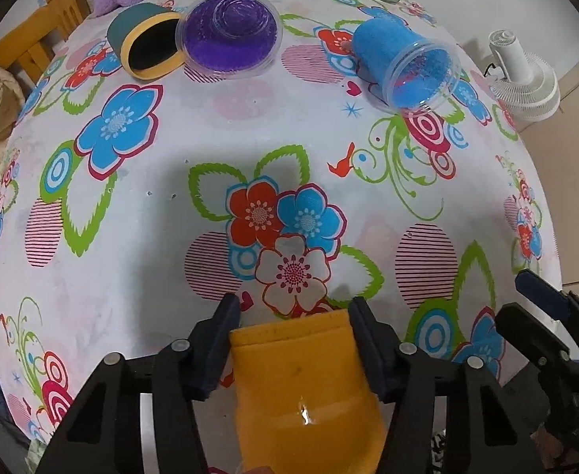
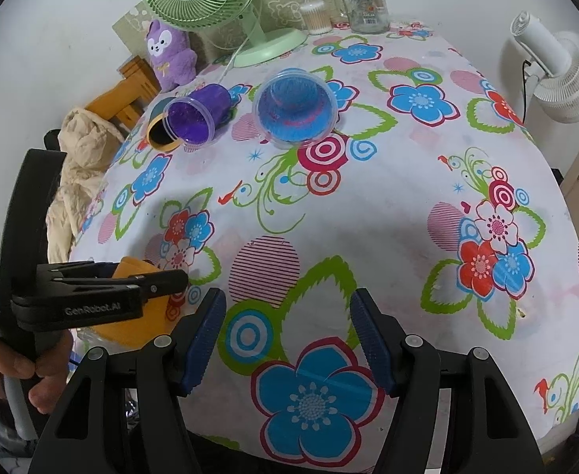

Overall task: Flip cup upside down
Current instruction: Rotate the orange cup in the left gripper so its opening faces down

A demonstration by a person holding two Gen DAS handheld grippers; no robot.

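My left gripper (image 1: 294,349) is shut on an orange cup (image 1: 305,387), held above the near edge of the flowered table (image 1: 194,118). In the right wrist view the same cup (image 2: 129,330) shows at lower left behind the left gripper (image 2: 170,276). My right gripper (image 2: 287,339) is open and empty over the table's near edge; its fingertips also show at the right of the left wrist view (image 1: 542,296). A purple cup (image 1: 228,35), a blue cup (image 1: 404,67) and a dark green cup with a yellow rim (image 1: 147,43) lie on their sides at the far end.
A green desk fan (image 2: 202,0), a purple plush toy (image 2: 168,55), a glass jar (image 2: 364,2) and a cotton swab tub (image 2: 316,17) stand at the table's back. A white fan (image 2: 558,75) stands off the right edge. A wooden chair (image 2: 131,87) and beige cloth (image 2: 76,166) sit at the left.
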